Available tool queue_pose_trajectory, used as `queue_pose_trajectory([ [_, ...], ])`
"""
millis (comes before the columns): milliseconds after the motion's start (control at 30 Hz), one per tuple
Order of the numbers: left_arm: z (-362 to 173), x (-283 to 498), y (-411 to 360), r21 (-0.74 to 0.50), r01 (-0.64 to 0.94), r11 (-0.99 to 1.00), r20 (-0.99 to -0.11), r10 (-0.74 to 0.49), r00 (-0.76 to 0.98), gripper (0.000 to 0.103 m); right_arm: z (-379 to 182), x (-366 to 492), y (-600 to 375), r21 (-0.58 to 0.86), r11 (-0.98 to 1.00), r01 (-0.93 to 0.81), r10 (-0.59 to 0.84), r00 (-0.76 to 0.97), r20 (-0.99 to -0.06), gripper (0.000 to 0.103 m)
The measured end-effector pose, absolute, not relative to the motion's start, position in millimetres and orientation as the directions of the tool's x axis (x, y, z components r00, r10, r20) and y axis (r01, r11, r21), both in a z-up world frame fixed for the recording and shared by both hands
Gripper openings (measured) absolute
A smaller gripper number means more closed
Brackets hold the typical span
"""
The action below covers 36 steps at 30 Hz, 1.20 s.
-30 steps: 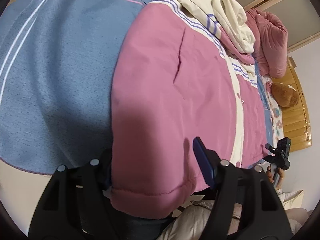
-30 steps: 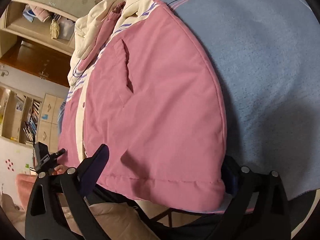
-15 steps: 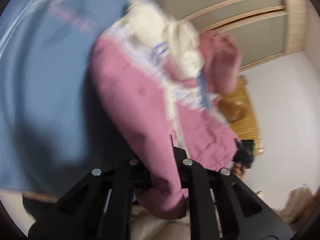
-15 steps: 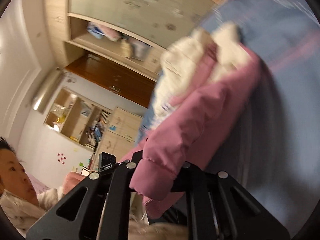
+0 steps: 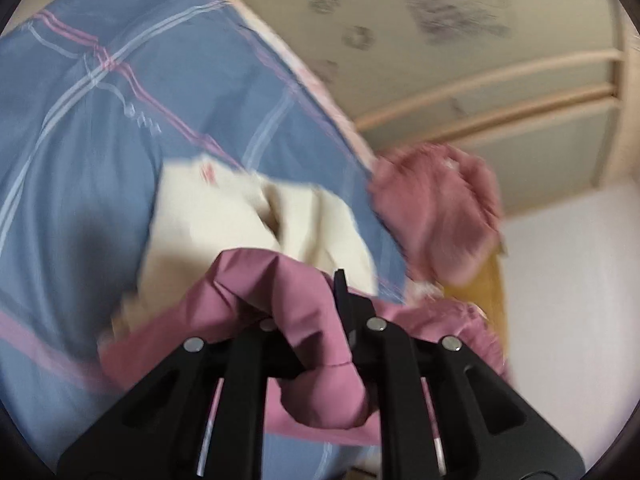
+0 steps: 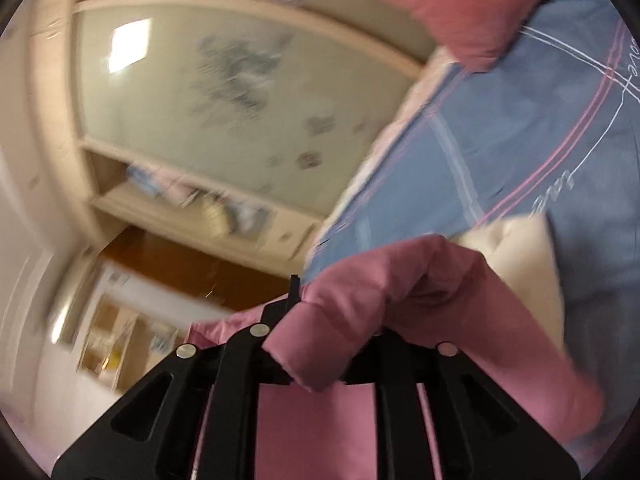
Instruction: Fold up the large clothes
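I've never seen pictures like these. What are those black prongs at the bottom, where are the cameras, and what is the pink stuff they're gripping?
No robot here: a person holds a two-finger clamp in each hand, each carrying a wide-angle camera looking along its fingers. One picture comes from the left gripper, the other from the right gripper. Both are shut on the hem of a pink jacket with a cream lining, lifting it. Beneath lies a blue bedspread with pink and white stripes. A pink blanket sits further back. The blur is from movement.

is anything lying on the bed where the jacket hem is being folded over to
Nothing visible blocks it. Both grippers, left gripper and right gripper, are shut on the pink jacket hem; ahead lies only its cream lining on the blue bedspread.
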State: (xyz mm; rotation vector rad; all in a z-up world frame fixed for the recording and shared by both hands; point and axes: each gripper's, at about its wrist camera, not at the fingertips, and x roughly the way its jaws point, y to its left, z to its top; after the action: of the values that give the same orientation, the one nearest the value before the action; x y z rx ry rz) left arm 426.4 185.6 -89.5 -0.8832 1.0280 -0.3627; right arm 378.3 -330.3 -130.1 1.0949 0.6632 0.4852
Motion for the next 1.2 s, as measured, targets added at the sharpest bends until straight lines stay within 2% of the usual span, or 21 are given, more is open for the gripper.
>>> queue_pose_trajectory([
  [33, -99, 447, 187, -0.761, -0.160, 0.629, -0.615, -0.619, 0.488, 0.016, -140, 393, -331, 0.912, 0.411, -0.010, 0.642, 0.713, -0.282, 0.040],
  [67, -114, 470, 188, -0.737, -0.199, 0.646, -0.650, -0.597, 0.470, 0.020, -155, 410, -329, 0.893, 0.448, 0.028, 0.618, 0.712, -0.333, 0.073],
  [133, -142, 493, 196, -0.707, -0.249, 0.662, -0.693, -0.578, 0.431, 0.029, -173, 423, -323, 0.850, 0.523, 0.068, 0.571, 0.712, -0.409, 0.102],
  [200, -182, 509, 202, -0.701, -0.317, 0.639, -0.710, -0.583, 0.395, 0.030, -194, 432, -321, 0.816, 0.575, 0.061, 0.548, 0.712, -0.440, 0.101],
  [300, -210, 509, 221, -0.789, -0.339, 0.513, -0.615, -0.665, 0.424, 0.030, -218, 438, -330, 0.830, 0.551, 0.086, 0.556, 0.704, -0.442, 0.102],
  [367, -207, 506, 234, -0.830, -0.339, 0.443, -0.556, -0.701, 0.446, 0.031, -222, 431, -337, 0.841, 0.535, 0.084, 0.572, 0.697, -0.433, 0.102],
  [500, -173, 499, 252, -0.860, -0.320, 0.397, -0.508, -0.726, 0.464, 0.034, -199, 418, -332, 0.805, 0.593, 0.002, 0.577, 0.696, -0.427, 0.101],
  [567, -150, 491, 257, -0.894, -0.284, 0.348, -0.447, -0.740, 0.502, 0.057, -185, 411, -325, 0.795, 0.606, -0.042, 0.591, 0.693, -0.414, 0.102],
  [600, -141, 486, 262, -0.909, -0.259, 0.328, -0.417, -0.730, 0.542, 0.075, -177, 407, -321, 0.793, 0.606, -0.059, 0.597, 0.693, -0.404, 0.101],
  [633, -127, 480, 270, -0.917, -0.233, 0.323, -0.397, -0.701, 0.593, 0.088, -171, 403, -317, 0.795, 0.602, -0.076, 0.606, 0.692, -0.393, 0.101],
  [700, -100, 463, 284, -0.922, -0.186, 0.338, -0.369, -0.627, 0.686, 0.095, -162, 396, -308, 0.797, 0.596, -0.103, 0.623, 0.685, -0.377, 0.102],
  [767, -76, 448, 280, -0.878, -0.187, 0.441, -0.433, -0.566, 0.702, 0.095, -150, 389, -290, 0.770, 0.619, -0.153, 0.639, 0.668, -0.381, 0.101],
  [833, -58, 438, 257, -0.791, -0.180, 0.585, -0.526, -0.499, 0.688, 0.093, -130, 380, -254, 0.669, 0.707, -0.231, 0.619, 0.660, -0.426, 0.100],
  [867, -48, 430, 234, -0.712, -0.161, 0.683, -0.574, -0.435, 0.693, 0.091, -121, 375, -231, 0.601, 0.751, -0.273, 0.600, 0.662, -0.449, 0.094],
  [900, -41, 425, 207, -0.622, -0.128, 0.772, -0.615, -0.381, 0.691, 0.078, -115, 372, -214, 0.545, 0.785, -0.295, 0.577, 0.669, -0.469, 0.089],
  [933, -38, 422, 187, -0.550, -0.095, 0.830, -0.645, -0.349, 0.680, 0.056, -109, 369, -190, 0.476, 0.821, -0.315, 0.546, 0.676, -0.494, 0.077],
  [967, -40, 421, 153, -0.466, -0.044, 0.884, -0.680, -0.326, 0.657, 0.048, -104, 367, -168, 0.435, 0.832, -0.344, 0.543, 0.667, -0.511, 0.066],
  [1000, -45, 422, 121, -0.421, 0.011, 0.907, -0.704, -0.335, 0.627, 0.035, -103, 367, -153, 0.423, 0.828, -0.367, 0.554, 0.650, -0.521, 0.062],
  [1033, -50, 423, 101, -0.405, 0.047, 0.913, -0.717, -0.348, 0.604, 0.028, -103, 367, -137, 0.413, 0.824, -0.388, 0.564, 0.629, -0.535, 0.057],
  [1100, -63, 426, 50, -0.323, 0.122, 0.938, -0.750, -0.333, 0.572, 0.027, -108, 366, -108, 0.338, 0.847, -0.410, 0.530, 0.617, -0.582, 0.057],
  [1200, -87, 442, 6, -0.171, 0.139, 0.975, -0.789, -0.220, 0.573, 0.027, -127, 376, -79, 0.187, 0.903, -0.388, 0.403, 0.611, -0.681, 0.057],
])
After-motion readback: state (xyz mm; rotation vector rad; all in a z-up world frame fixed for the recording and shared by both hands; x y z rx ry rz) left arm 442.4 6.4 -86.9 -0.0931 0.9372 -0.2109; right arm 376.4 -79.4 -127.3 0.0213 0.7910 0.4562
